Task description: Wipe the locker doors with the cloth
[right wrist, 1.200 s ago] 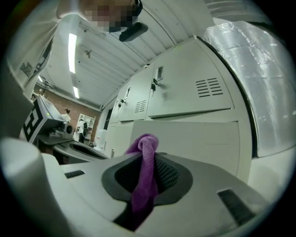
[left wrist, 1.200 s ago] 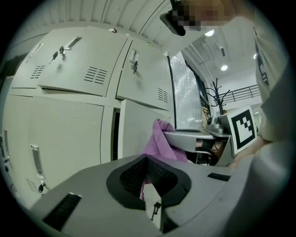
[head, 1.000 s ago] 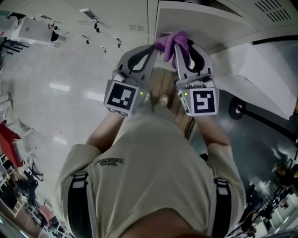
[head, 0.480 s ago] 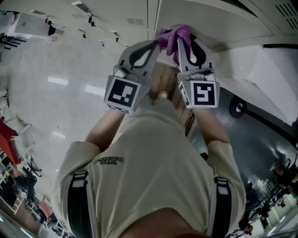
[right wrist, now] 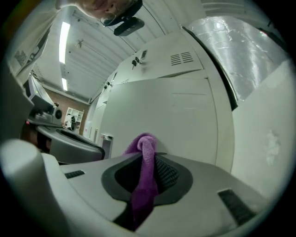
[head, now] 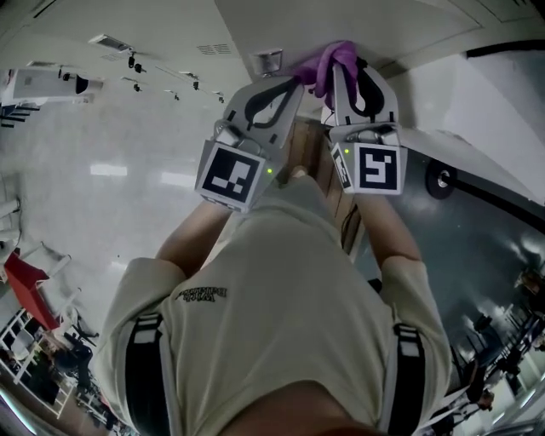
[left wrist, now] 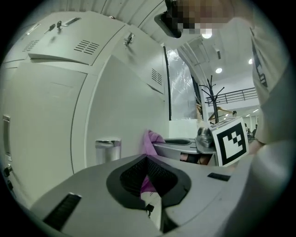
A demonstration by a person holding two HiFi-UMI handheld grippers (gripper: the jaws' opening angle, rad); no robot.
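Fingers (right wrist: 169, 175) of the right gripper (head: 339, 72) clench the purple cloth (right wrist: 146, 150) against a locker door (right wrist: 185, 120). Those of the left gripper (head: 292, 83) meet, empty. Wiping looks underway, but how much is done is unclear.

Slides up and slightly rightward across the pale locker door (head: 341, 21) within 1 second, with the bunched purple cloth (head: 334, 58) pinched in the right gripper (head: 342, 70) and the left gripper (head: 294, 83) alongside. Now sits just right of a small metal latch (head: 268, 61), newly in view.
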